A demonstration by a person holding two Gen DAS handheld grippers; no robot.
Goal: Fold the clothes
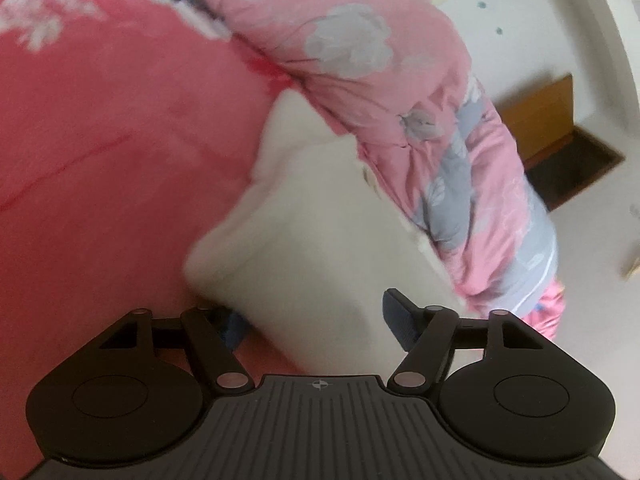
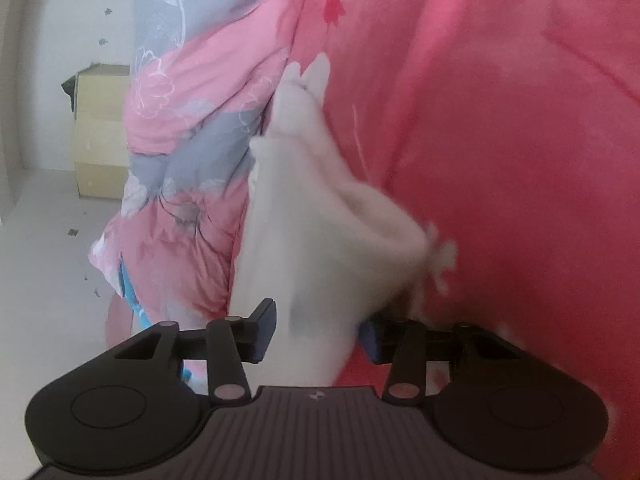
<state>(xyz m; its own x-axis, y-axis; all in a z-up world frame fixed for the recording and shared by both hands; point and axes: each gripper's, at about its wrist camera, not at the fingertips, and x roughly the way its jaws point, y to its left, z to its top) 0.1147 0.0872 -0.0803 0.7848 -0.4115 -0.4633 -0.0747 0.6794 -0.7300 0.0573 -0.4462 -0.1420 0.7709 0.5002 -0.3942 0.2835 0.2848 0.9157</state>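
We hold the white cloth (image 1: 320, 240) between both part-open claws, left (image 1: 316, 320) and right (image 2: 316, 330), whether pinched we cannot tell, spreading it over the bed (image 1: 100, 140) to fold.

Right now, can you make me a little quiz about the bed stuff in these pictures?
1. What colour is the garment lying between the fingers of the left gripper?
2. True or false: the sheet under the garment is green.
3. What lies beside the garment, away from the sheet: A) a flowery quilt, B) a towel, C) a pillow?

Key: 1. White or cream. 2. False, it is pinkish red. 3. A.
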